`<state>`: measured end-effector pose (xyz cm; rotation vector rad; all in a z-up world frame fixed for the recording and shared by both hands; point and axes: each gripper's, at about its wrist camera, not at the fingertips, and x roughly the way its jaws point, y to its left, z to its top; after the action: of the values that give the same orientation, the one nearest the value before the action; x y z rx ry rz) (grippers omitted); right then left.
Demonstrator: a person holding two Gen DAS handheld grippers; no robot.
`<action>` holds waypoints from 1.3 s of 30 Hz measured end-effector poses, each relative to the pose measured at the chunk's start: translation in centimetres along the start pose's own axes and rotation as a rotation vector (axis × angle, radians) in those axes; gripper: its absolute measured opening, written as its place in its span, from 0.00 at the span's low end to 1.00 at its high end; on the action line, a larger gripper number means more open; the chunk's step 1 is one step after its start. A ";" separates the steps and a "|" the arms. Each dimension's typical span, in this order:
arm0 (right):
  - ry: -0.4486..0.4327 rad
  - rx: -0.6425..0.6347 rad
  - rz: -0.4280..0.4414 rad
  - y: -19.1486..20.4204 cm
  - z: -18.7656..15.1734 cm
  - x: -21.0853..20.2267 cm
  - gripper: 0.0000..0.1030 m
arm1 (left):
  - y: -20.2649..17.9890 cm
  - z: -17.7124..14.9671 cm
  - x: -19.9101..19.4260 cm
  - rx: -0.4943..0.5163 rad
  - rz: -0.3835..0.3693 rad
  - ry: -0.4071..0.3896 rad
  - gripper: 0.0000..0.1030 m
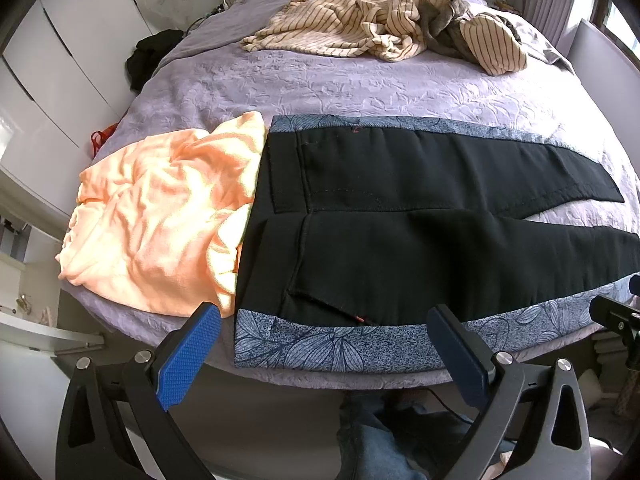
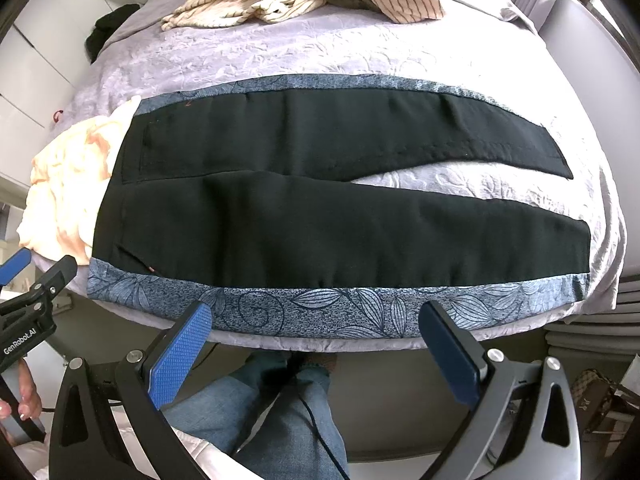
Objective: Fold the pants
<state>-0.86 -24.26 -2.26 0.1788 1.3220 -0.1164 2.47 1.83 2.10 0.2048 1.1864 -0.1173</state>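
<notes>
Black pants (image 1: 400, 216) with blue leaf-print side bands lie flat on the lilac bed (image 1: 360, 88), waist to the left, both legs spread to the right. In the right wrist view the pants (image 2: 320, 208) span most of the bed's near edge. My left gripper (image 1: 324, 320) is open and empty, hovering just off the near edge by the waist and the print band (image 1: 340, 348). My right gripper (image 2: 316, 320) is open and empty over the near print band (image 2: 320, 312) at mid-leg. The left gripper's tip (image 2: 44, 280) shows at the left of the right wrist view.
A crumpled peach garment (image 1: 160, 224) lies left of the waist, touching it. Striped cream clothes (image 1: 380, 28) are piled at the far side of the bed. White cabinets (image 1: 52, 80) stand at left. The person's jeans-clad legs (image 2: 288, 412) are below the bed edge.
</notes>
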 end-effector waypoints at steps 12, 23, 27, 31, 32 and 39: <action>0.004 -0.007 0.001 0.2 0.1 0.3 1.00 | 0.1 0.1 0.1 -0.002 -0.001 0.002 1.00; 0.013 -0.010 0.012 0.5 0.3 0.5 1.00 | 0.4 0.2 0.3 -0.001 0.000 0.003 1.00; 0.019 -0.012 0.021 0.7 0.4 0.7 1.00 | 0.4 0.2 0.3 -0.001 0.001 0.003 1.00; 0.026 0.001 0.034 0.4 0.5 1.0 1.00 | 0.6 0.3 0.5 -0.003 0.007 0.005 1.00; 0.027 0.004 0.033 0.3 0.5 1.1 1.00 | 0.6 0.3 0.6 -0.004 0.008 0.007 1.00; 0.026 0.033 0.041 -0.7 0.8 1.9 1.00 | 0.9 0.0 2.2 0.000 0.021 0.052 1.00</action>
<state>0.29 -25.04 -3.97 0.2359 1.3416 -0.1011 3.46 2.72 0.09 0.2213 1.2352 -0.0935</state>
